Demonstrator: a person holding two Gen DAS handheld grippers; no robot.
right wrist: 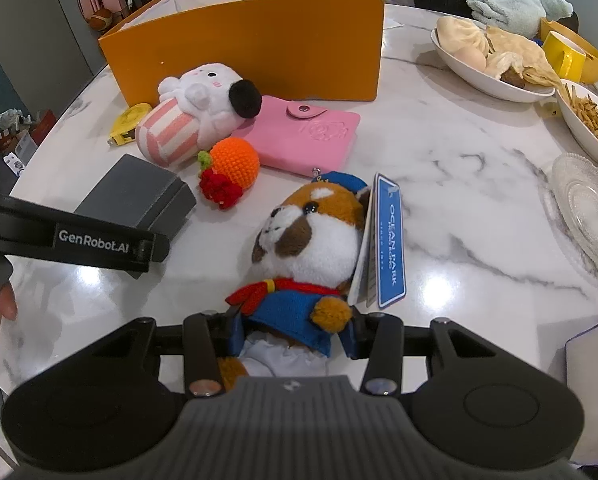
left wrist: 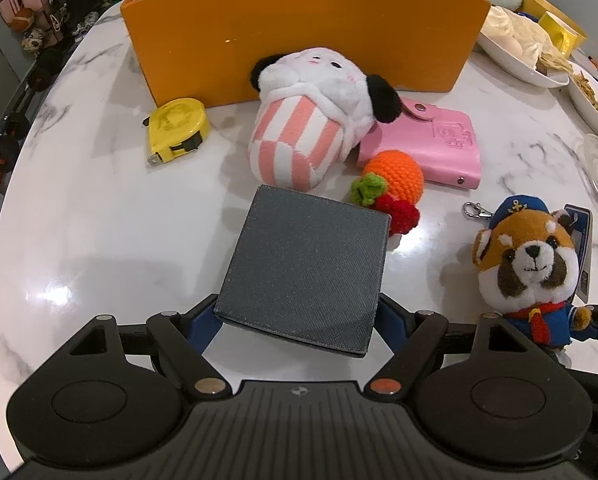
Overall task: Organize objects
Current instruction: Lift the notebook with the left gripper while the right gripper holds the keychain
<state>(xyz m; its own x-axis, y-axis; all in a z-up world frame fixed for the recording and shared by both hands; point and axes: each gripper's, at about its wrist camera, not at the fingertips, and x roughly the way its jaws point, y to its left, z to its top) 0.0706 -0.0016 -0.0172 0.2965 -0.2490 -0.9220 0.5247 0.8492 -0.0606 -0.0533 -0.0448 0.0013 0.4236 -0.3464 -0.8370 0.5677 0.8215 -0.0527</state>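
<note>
Both grippers grasp objects low over the white marble-patterned table (left wrist: pixel 99 220). Left gripper (left wrist: pixel 299 320): blue fingers spread wide, clamped on the near edge of a flat square dark grey textured box (left wrist: pixel 307 268), which tilts up off the table. Right gripper (right wrist: pixel 295 332): nearly closed, fingers pressed on the blue-jacketed body of a red panda plush keychain in a sailor cap (right wrist: pixel 311 240); its blue paper tag (right wrist: pixel 391 240) stands beside the head. Beyond the box lie a crocheted orange fruit with green leaf and red flower (left wrist: pixel 395 180), a pink snap-button wallet (left wrist: pixel 435 140), a white plush dog with black ears in a pink-striped cup (left wrist: pixel 311 120) and a yellow tape measure (left wrist: pixel 177 126). An open orange cardboard box (left wrist: pixel 299 32) stands behind them, the plush dog touching its wall. Dishes of food (right wrist: pixel 495 60) sit far right.
</note>
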